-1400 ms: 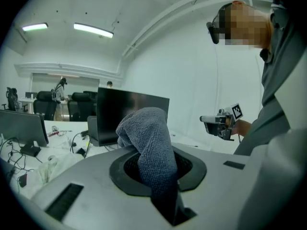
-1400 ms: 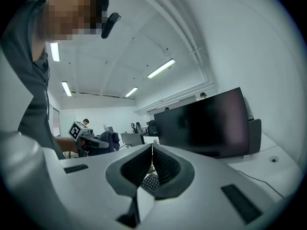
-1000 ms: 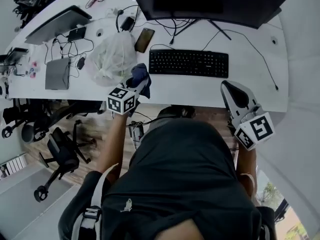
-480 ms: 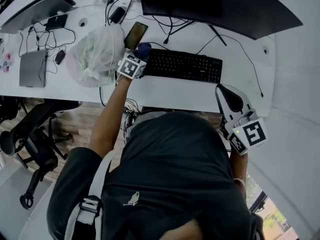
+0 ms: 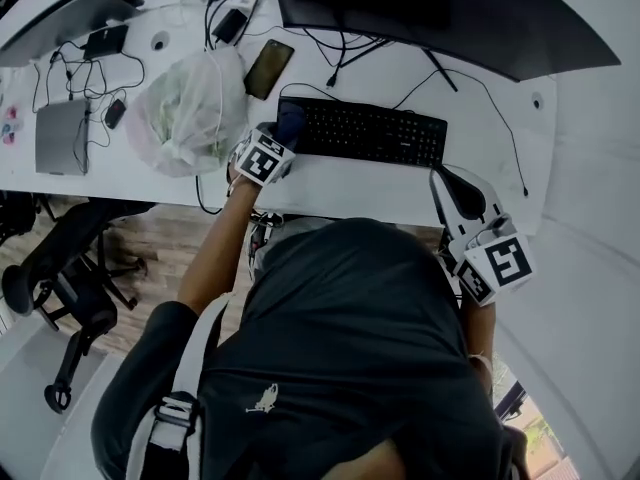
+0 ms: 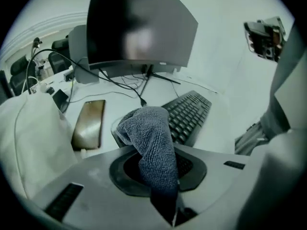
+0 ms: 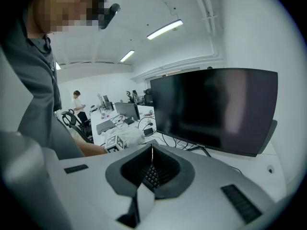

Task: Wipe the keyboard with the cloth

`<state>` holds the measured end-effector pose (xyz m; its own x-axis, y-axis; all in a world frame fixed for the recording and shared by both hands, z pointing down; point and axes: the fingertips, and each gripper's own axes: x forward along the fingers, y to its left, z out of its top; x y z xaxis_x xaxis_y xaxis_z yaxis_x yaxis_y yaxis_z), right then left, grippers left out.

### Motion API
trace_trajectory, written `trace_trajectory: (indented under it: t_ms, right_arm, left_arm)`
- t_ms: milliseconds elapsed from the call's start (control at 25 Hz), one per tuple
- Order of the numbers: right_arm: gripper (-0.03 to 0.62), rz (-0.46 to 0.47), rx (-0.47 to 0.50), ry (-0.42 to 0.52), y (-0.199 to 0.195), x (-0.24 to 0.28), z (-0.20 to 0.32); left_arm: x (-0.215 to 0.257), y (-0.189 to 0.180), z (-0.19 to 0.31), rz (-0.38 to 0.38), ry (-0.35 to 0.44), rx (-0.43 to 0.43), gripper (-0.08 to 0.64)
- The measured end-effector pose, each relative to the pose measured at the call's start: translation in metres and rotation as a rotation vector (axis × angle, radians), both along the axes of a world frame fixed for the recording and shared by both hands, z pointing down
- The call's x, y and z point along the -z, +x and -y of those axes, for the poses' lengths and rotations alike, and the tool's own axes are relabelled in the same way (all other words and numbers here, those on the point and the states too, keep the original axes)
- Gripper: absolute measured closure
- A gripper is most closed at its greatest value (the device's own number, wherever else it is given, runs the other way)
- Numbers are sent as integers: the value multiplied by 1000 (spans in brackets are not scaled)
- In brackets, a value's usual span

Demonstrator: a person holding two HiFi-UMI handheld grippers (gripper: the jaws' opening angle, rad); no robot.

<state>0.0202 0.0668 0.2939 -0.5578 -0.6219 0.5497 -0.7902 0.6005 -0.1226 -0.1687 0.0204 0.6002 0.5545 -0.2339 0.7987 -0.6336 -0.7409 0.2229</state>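
Observation:
The black keyboard lies on the white desk in front of the monitor. My left gripper is at the keyboard's left end, shut on a dark blue-grey cloth. In the left gripper view the cloth bulges out of the left gripper and hangs over the keyboard, hiding its near end. Whether the cloth touches the keys I cannot tell. My right gripper hovers at the desk's front edge, right of the keyboard. In its own view the right gripper is shut and holds nothing.
A large dark monitor stands behind the keyboard, with cables around its foot. A phone and a bulging white plastic bag lie left of the keyboard. A laptop is further left. An office chair stands beside the desk.
My left gripper carried the cloth from the desk's front edge up to the keyboard's left end, then drew back slightly toward me. The right gripper has hardly moved.

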Motion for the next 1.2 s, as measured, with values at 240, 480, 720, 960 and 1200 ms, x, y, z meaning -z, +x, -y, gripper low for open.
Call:
trace_trajectory:
  t_ms: [240, 480, 720, 960, 1200]
  right_arm:
    - [583, 3, 27, -18, -6, -8, 1]
    - [583, -1, -12, -45, 11, -14, 5]
    - [583, 7, 43, -51, -8, -18, 2]
    - [583, 0, -7, -68, 10, -23, 0]
    - [583, 7, 14, -74, 3, -26, 0]
  left_arm:
    - [-12, -5, 16, 19, -43, 74, 502]
    - [-19, 21, -65, 23, -145, -87, 503]
    - [-6, 5, 32, 41, -37, 44, 503]
    - [-21, 32, -77, 29, -176, -79, 506]
    - [-1, 31, 16, 56, -23, -56, 506]
